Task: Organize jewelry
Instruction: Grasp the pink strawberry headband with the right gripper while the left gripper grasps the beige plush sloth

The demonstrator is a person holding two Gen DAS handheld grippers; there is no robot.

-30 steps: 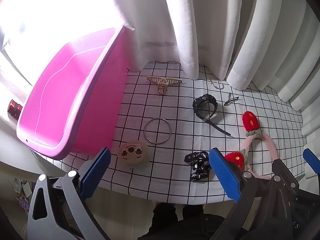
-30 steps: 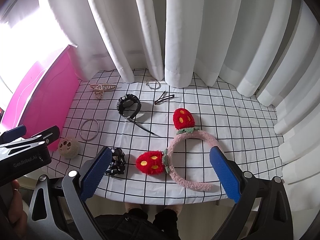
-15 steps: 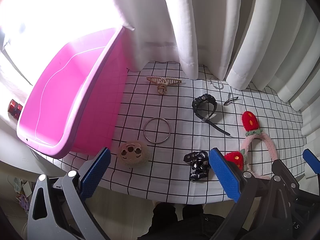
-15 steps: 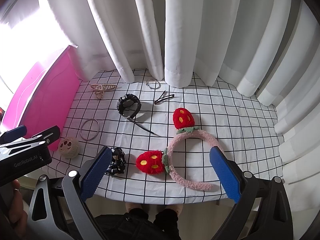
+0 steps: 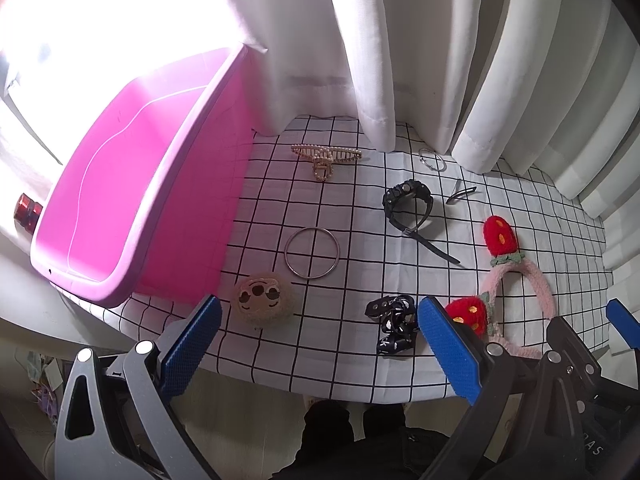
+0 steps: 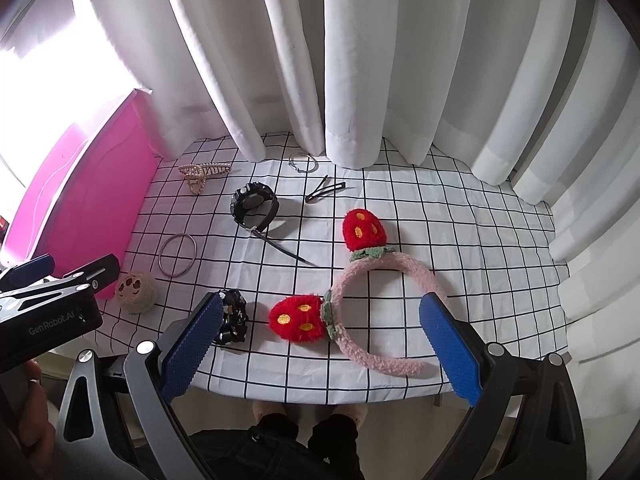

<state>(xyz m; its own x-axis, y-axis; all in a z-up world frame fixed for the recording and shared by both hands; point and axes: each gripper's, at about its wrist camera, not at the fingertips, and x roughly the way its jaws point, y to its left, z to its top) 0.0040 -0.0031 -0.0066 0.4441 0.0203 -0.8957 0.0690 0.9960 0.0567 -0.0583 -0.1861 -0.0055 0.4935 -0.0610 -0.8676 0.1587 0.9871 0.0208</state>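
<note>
Right tool (image 6: 320,344) agape, just short of strawberry headband (image 6: 384,280).

Both wrist views high at table's near edge, facing curtains (image 6: 352,60), sharing tablecloth (image 5: 360,216).

I see a table w/ checked cloth (image 6: 460,220): pink bin (image 5: 120,200), watch (image 6: 254,208), bangle (image 6: 178,255), headband (image 6: 384,312), hair clips.
</note>
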